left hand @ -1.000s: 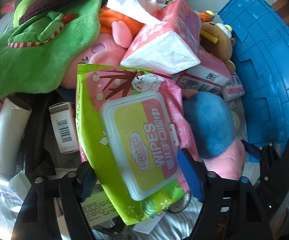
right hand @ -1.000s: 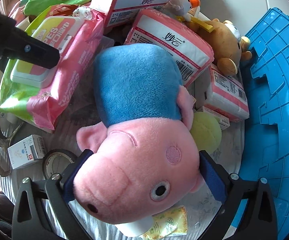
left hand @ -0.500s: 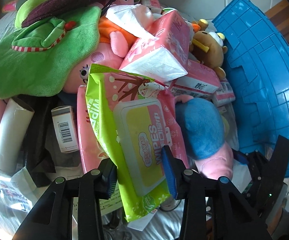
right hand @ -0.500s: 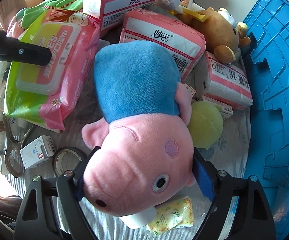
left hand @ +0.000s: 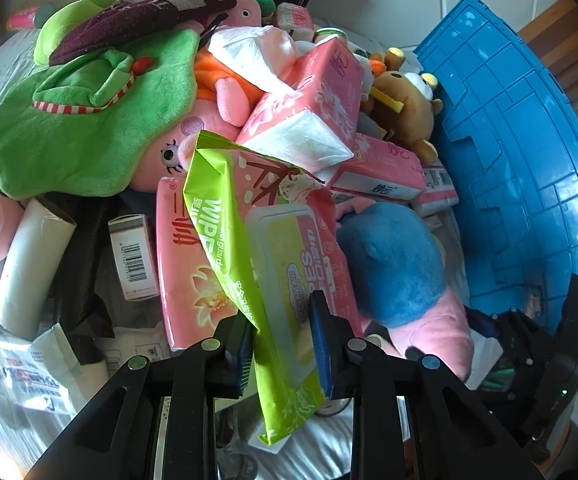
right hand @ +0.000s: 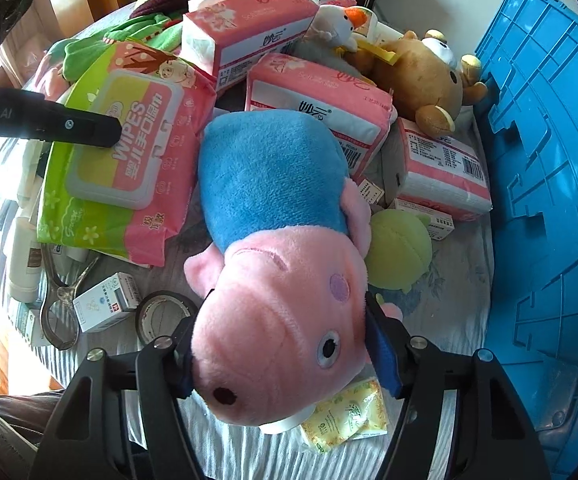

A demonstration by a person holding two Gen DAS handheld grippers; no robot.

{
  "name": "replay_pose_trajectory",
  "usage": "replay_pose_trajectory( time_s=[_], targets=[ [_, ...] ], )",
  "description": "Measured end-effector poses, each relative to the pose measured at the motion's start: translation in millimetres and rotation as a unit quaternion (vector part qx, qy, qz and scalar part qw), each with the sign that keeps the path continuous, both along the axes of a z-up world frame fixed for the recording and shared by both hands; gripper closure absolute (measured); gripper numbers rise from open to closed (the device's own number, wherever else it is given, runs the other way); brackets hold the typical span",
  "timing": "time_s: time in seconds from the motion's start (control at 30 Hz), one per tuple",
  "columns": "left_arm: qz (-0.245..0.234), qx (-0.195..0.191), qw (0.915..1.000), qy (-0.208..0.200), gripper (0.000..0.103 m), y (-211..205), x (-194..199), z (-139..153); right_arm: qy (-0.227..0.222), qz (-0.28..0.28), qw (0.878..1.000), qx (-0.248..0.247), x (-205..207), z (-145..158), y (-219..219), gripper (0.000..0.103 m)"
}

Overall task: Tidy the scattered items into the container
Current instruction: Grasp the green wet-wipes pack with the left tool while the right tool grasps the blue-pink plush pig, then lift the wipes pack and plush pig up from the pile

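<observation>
While the left gripper [left hand: 283,344] closed its fingers, the blue pads were already pressing both sides of the wet wipes pack [left hand: 277,280], which stood on edge between them with its green end hanging below the pads. The right gripper [right hand: 285,352] was closing too, its fingers squeezed against the head of the pink pig plush [right hand: 281,320]; the plush's blue body [right hand: 269,176] stretched away toward the pile. Both things sat over a striped cloth-covered surface [right hand: 441,320] crowded with clutter. The blue container [right hand: 549,160] stood along the right edge of both views, just beside the pile. Near the pig: a green plush ball [right hand: 399,252] touching its cheek, a yellow sachet [right hand: 347,416] under its chin, a roll of tape [right hand: 165,314], a small white box [right hand: 105,306], a clear hair clip [right hand: 59,300]. Farther back lay pink tissue packs [right hand: 321,108], a brown bear plush [right hand: 421,76] against the container wall, and a green plush [left hand: 85,120]. A white tube [left hand: 29,264] leaned at the left.
</observation>
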State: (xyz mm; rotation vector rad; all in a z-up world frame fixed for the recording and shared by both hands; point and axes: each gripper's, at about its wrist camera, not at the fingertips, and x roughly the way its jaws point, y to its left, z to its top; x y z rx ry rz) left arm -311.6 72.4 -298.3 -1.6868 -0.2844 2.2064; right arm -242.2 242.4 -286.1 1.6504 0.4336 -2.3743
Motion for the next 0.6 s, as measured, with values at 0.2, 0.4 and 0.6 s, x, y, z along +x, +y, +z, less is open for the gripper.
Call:
replay_pose_trajectory(
  time_s=[0.2,0.4,0.6],
  targets=[
    [0.006,-0.004,0.9999,0.01,0.082,-7,7,7,0.02,-0.003,1.0,-0.007,7,18,-5,0.038],
    [0.011,-0.005,0.9997,0.024,0.085,-12,10,19,0.038,-0.007,0.999,-0.01,12,31,-5,0.038],
    [0.017,-0.006,0.9994,0.029,0.088,-18,12,24,0.046,-0.011,0.999,-0.01,14,39,-6,0.038]
  ],
)
